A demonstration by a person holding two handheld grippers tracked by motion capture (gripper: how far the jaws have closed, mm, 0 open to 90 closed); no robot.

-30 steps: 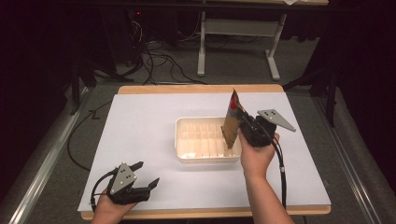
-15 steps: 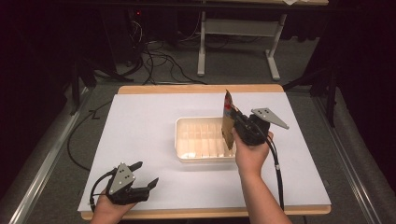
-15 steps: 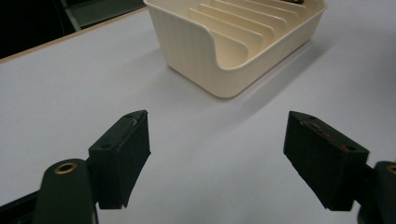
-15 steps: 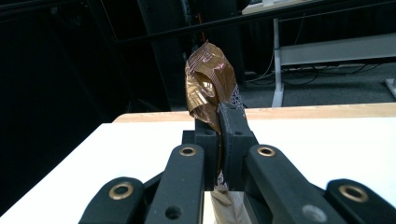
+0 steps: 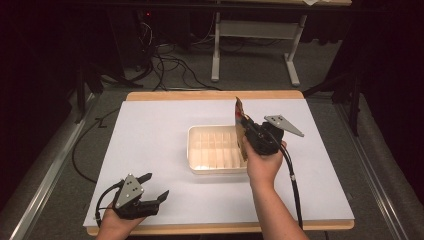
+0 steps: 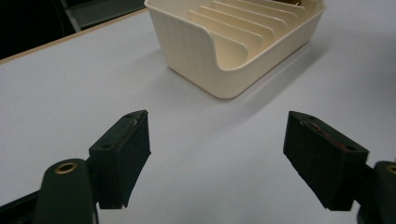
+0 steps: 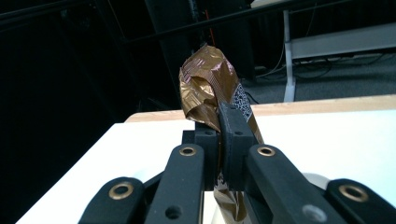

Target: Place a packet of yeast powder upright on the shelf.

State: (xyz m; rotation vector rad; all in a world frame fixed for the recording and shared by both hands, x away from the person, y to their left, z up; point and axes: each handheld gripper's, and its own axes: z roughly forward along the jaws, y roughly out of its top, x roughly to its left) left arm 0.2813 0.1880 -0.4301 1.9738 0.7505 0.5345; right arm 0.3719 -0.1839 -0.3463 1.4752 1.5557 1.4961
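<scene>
While the right gripper [image 5: 246, 131] hangs over the right-hand end of the cream tray [image 5: 200, 162], its jaws are pinched tight on a brown foil packet [image 5: 241, 131], and that packet stands nearly upright on edge, its top poking up past the jaws and its lower end dipping toward the tray's slots just below. From the right gripper view, the packet [image 7: 205, 88] is crumpled and shiny above the jaw tips, with a small printed code patch on the side facing right, and more of the foil runs down beneath the pads. Whether the bottom edge touches the tray, I cannot tell. The grey three-cornered plate sticks out to the far side of that gripper, cable trailing back along the forearm.

Down at the near edge of the tabletop [image 5: 150, 130], the left gripper [image 5: 155, 187] sits low in the hand, jaws spread wide with nothing between them. Through the left gripper view, the tray [image 6: 196, 51] lies well ahead of those open jaws, its ribbed dividers plain to see, bare white tabletop [image 6: 70, 84] in between.
</scene>
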